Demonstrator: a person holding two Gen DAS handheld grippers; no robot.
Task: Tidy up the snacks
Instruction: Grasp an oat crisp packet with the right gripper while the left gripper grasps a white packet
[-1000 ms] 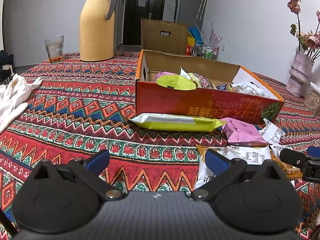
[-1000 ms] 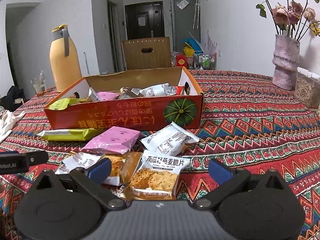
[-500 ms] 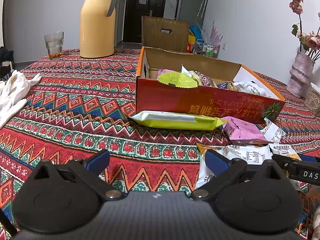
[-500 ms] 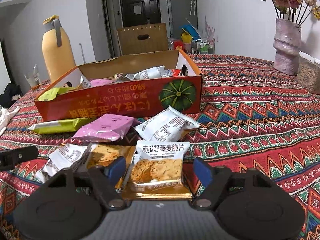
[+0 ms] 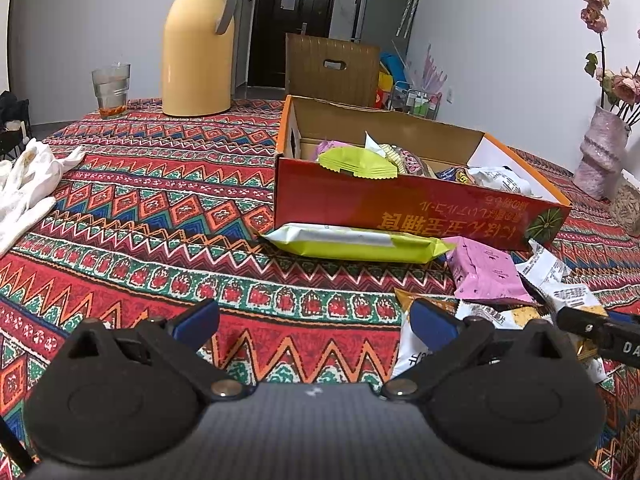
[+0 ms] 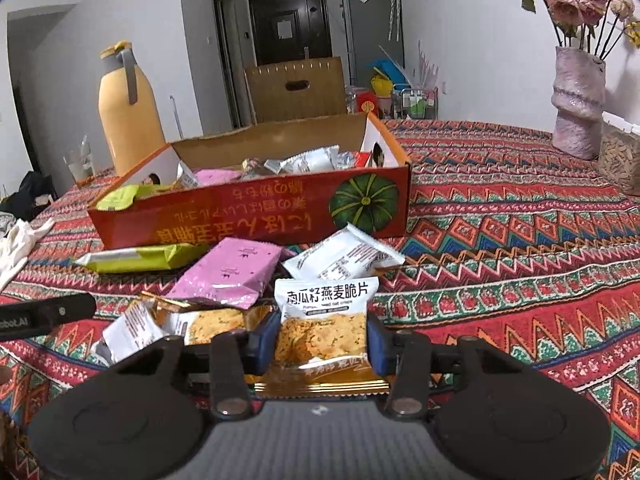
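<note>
Status: partly done. The box [image 6: 248,216] on the table [image 6: 500,240] already holds several snacks, among them a green pack propped on its left front rim. Five or so packs lie loose on the table in front of it: a long green pack [image 5: 352,242], a pink pack [image 6: 230,270], a white pack [image 6: 344,256], a torn-looking orange pack [image 6: 176,322] and the oat crisp pack [image 6: 324,320].

My right claw [image 6: 320,344] is clamped on the oat crisp pack, pads on both its sides, low over the table. My left claw [image 5: 314,322] stands wide apart and empty, near the left edge of the pile.

Obstructions: the box's front wall must be cleared on transfer. The thermos [image 5: 196,40], glass [image 5: 111,89], white gloves [image 5: 28,184] and vase [image 6: 576,104] stand well apart from the route
</note>
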